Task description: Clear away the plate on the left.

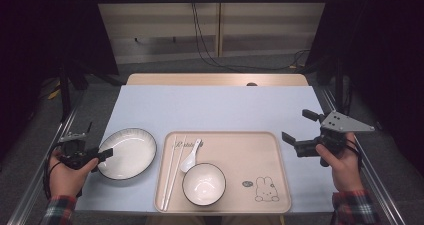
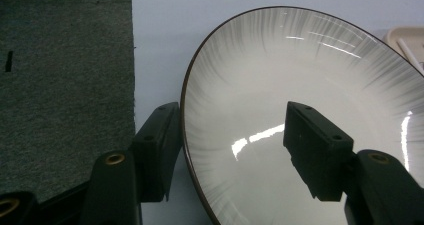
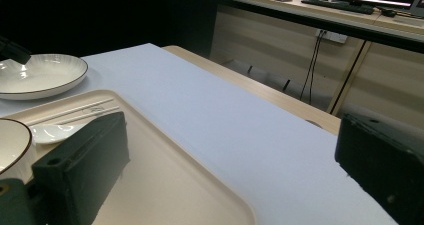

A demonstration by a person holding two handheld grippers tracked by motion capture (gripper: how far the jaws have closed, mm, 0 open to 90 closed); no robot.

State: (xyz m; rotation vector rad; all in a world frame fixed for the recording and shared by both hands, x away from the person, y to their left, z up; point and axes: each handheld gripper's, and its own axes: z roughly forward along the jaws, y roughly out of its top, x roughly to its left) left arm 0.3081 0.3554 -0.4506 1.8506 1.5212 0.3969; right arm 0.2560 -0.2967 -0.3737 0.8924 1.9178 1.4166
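**Left gripper straddles the plate's rim**

High view: a white plate (image 1: 126, 153) sits on the pale tabletop (image 1: 215, 107), just left of a beige tray (image 1: 250, 150) holding a bowl (image 1: 203, 183), spoon (image 1: 191, 155) and chopsticks (image 1: 171, 171); the left gripper (image 1: 104, 155) reaches the plate's left edge; the right gripper (image 1: 299, 128) hovers well apart at the right, fingers spread.

Left gripper view: the fingers (image 2: 159, 147) stand either side of the plate's dark rim, one outside, one over the bowl of the plate; gaps show, so nothing is clamped.

Right gripper view: its fingers (image 3: 85, 160) gape wide over the tray corner, grasping nothing.
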